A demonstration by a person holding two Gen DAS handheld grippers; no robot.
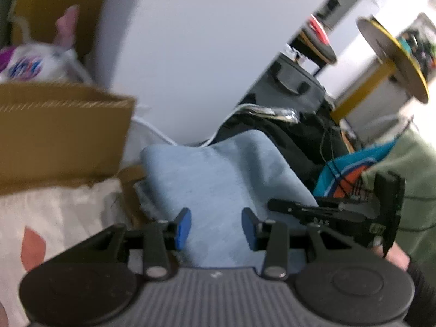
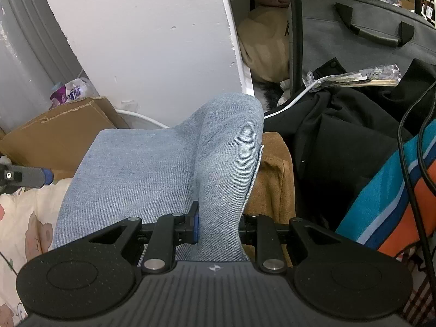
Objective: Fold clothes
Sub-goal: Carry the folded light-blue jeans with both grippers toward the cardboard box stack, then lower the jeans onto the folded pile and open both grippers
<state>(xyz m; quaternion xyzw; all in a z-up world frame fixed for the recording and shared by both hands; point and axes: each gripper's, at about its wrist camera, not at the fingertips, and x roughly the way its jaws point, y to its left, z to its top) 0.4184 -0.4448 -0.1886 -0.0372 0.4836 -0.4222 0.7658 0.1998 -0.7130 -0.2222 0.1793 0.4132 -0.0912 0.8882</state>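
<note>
Right gripper point(image 2: 218, 224) clamped on a raised fold of the jeans point(image 2: 169, 163); left gripper point(image 1: 216, 229) with fingers apart, holding nothing.
We find the jeans draped over the patterned bedding point(image 2: 19, 218) beside the cardboard box point(image 2: 54, 133). We judge the denim soft but weighty, not slippery; best taken at its thick folded edge.

One light-blue denim garment point(image 2: 163, 169) at twelve o'clock, one cardboard box point(image 2: 54, 133) at ten, one black jacket point(image 2: 340, 136) at two, one grey bag point(image 2: 368, 32) at one, two grippers.
</note>
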